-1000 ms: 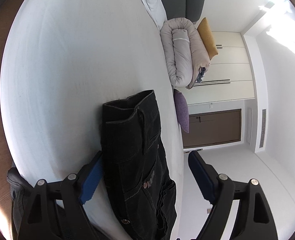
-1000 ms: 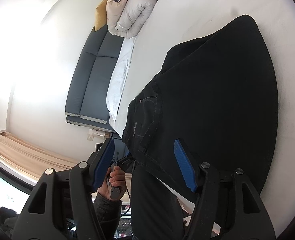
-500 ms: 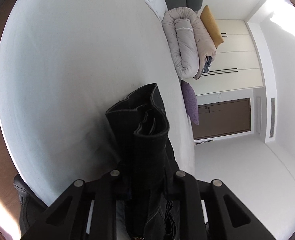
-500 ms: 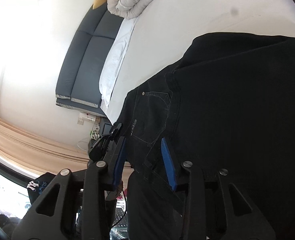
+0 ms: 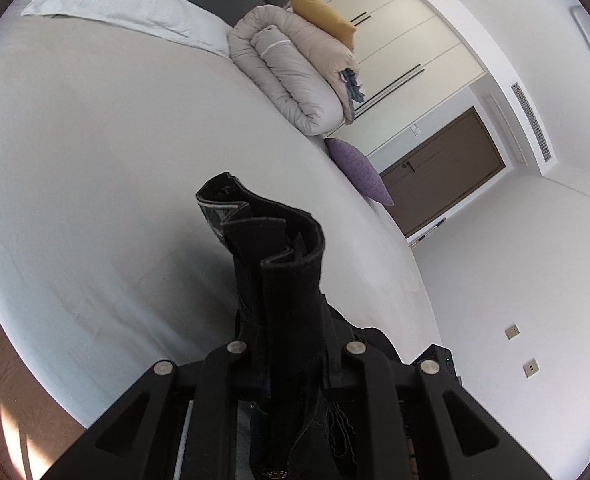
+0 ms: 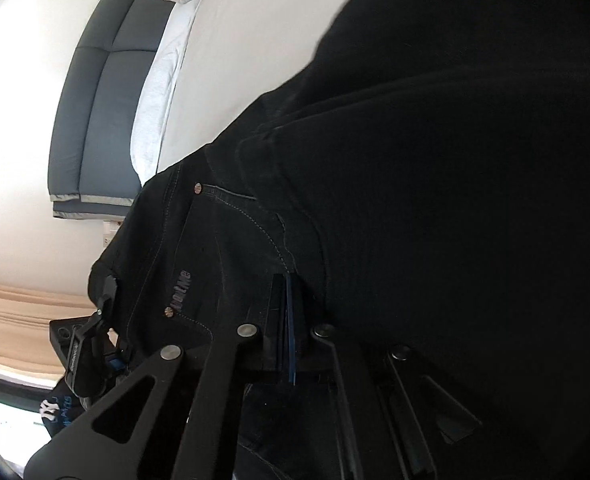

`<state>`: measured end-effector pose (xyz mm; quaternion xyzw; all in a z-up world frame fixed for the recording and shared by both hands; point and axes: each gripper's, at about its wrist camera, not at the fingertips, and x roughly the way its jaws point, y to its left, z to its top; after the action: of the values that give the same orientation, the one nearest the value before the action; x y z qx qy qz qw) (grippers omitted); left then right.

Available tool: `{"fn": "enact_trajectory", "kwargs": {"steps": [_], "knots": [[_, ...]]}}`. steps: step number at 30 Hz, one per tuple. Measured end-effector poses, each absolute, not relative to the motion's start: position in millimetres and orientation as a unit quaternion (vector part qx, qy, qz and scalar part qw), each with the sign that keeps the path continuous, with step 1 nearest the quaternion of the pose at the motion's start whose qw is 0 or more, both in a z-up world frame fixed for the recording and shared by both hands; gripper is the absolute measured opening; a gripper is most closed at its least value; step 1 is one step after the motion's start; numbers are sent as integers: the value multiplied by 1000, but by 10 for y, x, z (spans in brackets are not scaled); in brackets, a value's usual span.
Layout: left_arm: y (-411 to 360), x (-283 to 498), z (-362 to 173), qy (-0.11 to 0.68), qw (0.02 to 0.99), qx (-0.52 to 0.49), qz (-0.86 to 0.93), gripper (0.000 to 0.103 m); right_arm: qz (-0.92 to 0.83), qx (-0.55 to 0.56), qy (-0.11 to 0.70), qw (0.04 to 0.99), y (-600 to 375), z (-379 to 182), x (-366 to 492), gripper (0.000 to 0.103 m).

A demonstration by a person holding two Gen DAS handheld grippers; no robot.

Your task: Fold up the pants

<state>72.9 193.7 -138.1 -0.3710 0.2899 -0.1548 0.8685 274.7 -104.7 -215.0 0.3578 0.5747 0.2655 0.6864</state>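
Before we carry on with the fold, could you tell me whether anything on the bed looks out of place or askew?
Only the pants: the left gripper pinches a bunched, crumpled wad of them that sticks up off the bed rather than a flat edge. The rolled duvet and purple cushion lie tidily.

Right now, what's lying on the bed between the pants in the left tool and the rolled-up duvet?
Nothing: in the left wrist view only bare white sheet separates the pants from the duvet.

Right wrist view: grey embroidered logo on the black pants (image 6: 255, 240) pocket, lower centre, letters illegible. NY Yankees logo on a dark garment (image 6: 55, 410), lower left
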Motion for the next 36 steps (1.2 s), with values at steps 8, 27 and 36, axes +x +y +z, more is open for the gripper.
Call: {"fn": "enact_trajectory", "kwargs": {"steps": [8, 27, 36], "knots": [[1531, 770, -1102, 283, 885, -314, -194, 16, 254, 357, 560, 704, -1023, -2230, 2747, 0], [-195, 318, -933, 304, 906, -45, -290, 16, 310, 479, 399, 717, -2371, -1441, 2154, 80], [-756, -25, -1176, 314, 889, 68, -326, 15, 273, 453, 463, 711, -2412, -1699, 2138, 77]]}}
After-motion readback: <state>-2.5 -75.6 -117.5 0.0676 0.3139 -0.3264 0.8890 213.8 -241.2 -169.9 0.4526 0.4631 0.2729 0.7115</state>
